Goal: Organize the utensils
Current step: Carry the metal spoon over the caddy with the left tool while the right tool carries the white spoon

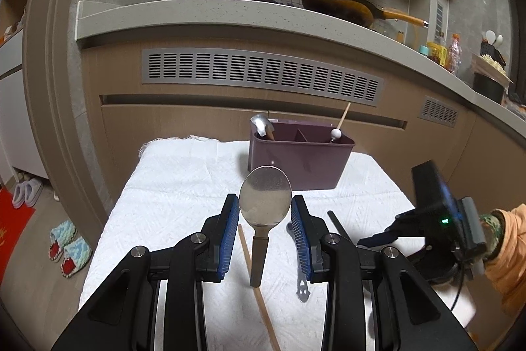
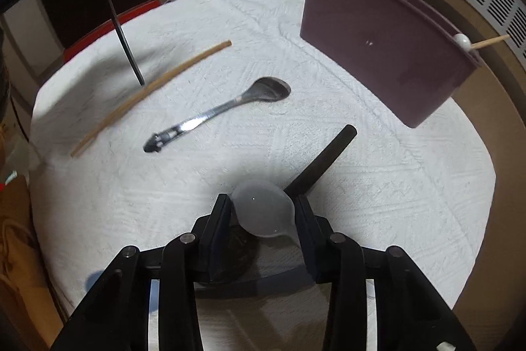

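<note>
My left gripper point(image 1: 264, 203) is shut on the bowl of a metal spoon point(image 1: 265, 196), whose dark handle hangs down above the cloth; the right wrist view shows that handle point(image 2: 121, 32) at upper left. My right gripper point(image 2: 263, 203) points steeply down, its pads closed against the translucent white bowl of a spoon point(image 2: 259, 213). That spoon's black handle point(image 2: 322, 160) lies on the cloth. A purple divided organizer point(image 1: 302, 153) point(image 2: 388, 55) stands at the far edge and holds a few utensils. A wooden chopstick point(image 2: 148, 94) and a small metal spoon point(image 2: 217, 111) lie loose.
A white cloth point(image 1: 171, 186) covers the small table, which stands against a wooden cabinet front with vent grilles point(image 1: 263, 75). A frying pan point(image 1: 345, 6) sits on the counter above. Slippers point(image 1: 69, 249) lie on the floor at left. A person's orange sleeve point(image 1: 506, 252) is at right.
</note>
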Available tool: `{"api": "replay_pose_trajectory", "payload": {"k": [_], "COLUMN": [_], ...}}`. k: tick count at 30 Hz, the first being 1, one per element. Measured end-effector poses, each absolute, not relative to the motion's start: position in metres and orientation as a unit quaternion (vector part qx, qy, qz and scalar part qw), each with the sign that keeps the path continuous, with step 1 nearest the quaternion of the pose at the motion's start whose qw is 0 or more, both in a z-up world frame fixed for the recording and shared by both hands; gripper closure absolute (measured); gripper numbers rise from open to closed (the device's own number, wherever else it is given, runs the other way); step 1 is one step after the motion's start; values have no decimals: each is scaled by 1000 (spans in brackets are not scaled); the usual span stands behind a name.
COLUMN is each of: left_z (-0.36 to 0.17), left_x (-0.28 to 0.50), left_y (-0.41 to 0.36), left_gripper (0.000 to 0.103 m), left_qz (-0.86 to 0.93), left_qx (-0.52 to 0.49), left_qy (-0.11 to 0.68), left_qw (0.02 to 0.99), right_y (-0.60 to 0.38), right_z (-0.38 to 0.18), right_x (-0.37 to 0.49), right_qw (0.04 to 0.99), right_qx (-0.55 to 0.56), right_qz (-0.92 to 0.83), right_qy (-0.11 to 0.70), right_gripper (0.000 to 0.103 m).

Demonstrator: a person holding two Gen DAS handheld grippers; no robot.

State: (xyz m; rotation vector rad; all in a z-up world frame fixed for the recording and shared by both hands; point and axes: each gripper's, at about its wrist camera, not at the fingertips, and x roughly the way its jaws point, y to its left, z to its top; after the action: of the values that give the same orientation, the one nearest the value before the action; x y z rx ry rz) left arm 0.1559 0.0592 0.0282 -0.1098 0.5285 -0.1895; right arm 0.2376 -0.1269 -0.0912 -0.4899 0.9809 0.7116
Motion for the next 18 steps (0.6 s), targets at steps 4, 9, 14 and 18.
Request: {"api": "replay_pose_trajectory", "payload": {"k": [4, 9, 14, 18], "left_z": [32, 40, 67, 107], "left_x": [152, 151, 158, 175], "left_y": [56, 51, 40, 27], "left_gripper": [69, 69, 69, 69], "left_qz": [-99, -114, -136, -144], "left_qx": [-51, -55, -60, -36], "left_qy": [260, 255, 236, 193], "left_qw": [959, 959, 960, 970], "right_y": [-126, -146, -165, -175], "right_z": [-62, -19, 25, 67], "right_x": [224, 221, 228, 242], "right_qw": [822, 849, 868, 885], "right_qx": [-191, -113, -4, 64], "right_qz": [326, 320, 331, 335], "right_qy": [427, 405, 370, 317], "right_gripper": [66, 66, 66, 66]}}
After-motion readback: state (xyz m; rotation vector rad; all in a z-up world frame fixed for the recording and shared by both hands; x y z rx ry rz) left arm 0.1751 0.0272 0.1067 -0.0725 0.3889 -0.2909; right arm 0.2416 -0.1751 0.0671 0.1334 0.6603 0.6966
